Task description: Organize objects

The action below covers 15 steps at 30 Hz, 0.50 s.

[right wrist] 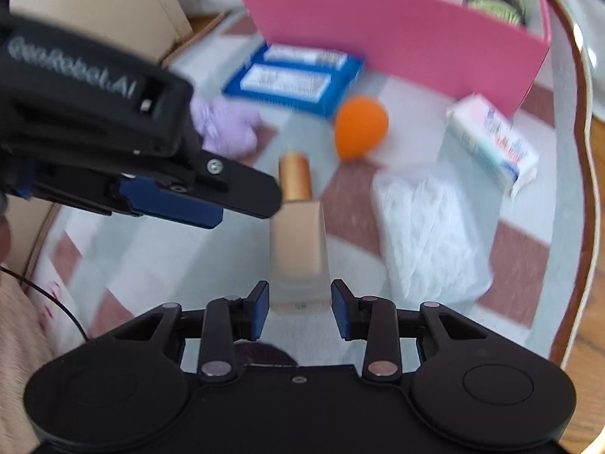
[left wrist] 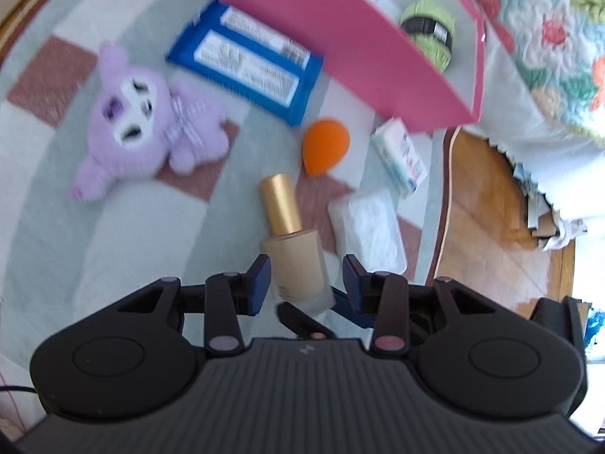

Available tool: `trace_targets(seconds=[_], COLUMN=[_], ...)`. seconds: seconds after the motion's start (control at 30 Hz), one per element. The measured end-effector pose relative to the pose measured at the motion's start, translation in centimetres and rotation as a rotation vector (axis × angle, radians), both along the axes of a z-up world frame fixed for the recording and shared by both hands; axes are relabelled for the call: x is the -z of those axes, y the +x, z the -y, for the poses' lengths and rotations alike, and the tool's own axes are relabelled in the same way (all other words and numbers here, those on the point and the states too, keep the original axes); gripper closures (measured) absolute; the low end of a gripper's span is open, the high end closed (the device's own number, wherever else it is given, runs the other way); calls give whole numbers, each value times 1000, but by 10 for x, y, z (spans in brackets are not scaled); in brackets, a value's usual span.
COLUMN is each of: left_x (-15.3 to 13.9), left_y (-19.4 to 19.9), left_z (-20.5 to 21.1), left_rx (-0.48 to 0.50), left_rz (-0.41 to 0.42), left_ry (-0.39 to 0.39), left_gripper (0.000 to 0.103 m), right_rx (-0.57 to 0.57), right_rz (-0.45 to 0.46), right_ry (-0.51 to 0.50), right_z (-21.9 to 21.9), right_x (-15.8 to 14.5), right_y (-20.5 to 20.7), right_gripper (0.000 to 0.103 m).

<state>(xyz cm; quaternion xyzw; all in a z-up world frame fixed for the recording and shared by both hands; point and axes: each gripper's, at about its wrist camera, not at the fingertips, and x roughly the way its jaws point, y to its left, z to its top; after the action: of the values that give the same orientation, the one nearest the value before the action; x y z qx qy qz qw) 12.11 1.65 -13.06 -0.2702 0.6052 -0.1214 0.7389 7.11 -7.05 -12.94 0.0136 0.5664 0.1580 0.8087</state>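
A foundation bottle (left wrist: 293, 261) with a gold cap lies on the checkered cloth (left wrist: 151, 227). My left gripper (left wrist: 306, 276) hangs over the bottle's lower body, jaws apart on either side, pads not pressing. My right gripper (right wrist: 300, 302) straddles the bottle's base (right wrist: 298, 253) the same way, open with small gaps. In the right wrist view the left gripper (right wrist: 261, 200) reaches in from the left, its tip beside the gold cap (right wrist: 295, 179). A finger of the right gripper (left wrist: 298, 317) shows under the bottle in the left wrist view.
Around the bottle lie an orange sponge (left wrist: 325, 143), a purple plush (left wrist: 147, 121), a blue wipes pack (left wrist: 245, 68), a white packet (left wrist: 366, 230) and a small white box (left wrist: 401, 155). A pink bin (left wrist: 340, 38) behind holds green yarn (left wrist: 431, 30). Wooden floor (left wrist: 491, 208) lies right.
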Motion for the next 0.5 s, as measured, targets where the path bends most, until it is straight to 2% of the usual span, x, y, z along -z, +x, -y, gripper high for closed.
trace_targets(seconds=[0.07,0.2,0.3,0.43,0.5], left_x=[8,20,26,32,34], left_y=[-3,-3,-2,-2,-2], left_z=[4,5,4,5,7], left_rx=[-1,-15,-33,-46,-49], left_rz=[-12,-23,-20,-21,-19], left_ry=[9,8,12,4,-11], left_gripper=[63,63,64,67,67], right_rx=[-13,-26,-42,-72,-17], right_rz=[31,33,44,84,76], right_ry=[-26,-36,-68,-96,-61], right_z=[-5,-8,-8,-13,-8], right_x=[-1,-1,1,6,6], right_y=[-5,-3,-6,-8,-7], right_gripper=[62,62,55,55,56])
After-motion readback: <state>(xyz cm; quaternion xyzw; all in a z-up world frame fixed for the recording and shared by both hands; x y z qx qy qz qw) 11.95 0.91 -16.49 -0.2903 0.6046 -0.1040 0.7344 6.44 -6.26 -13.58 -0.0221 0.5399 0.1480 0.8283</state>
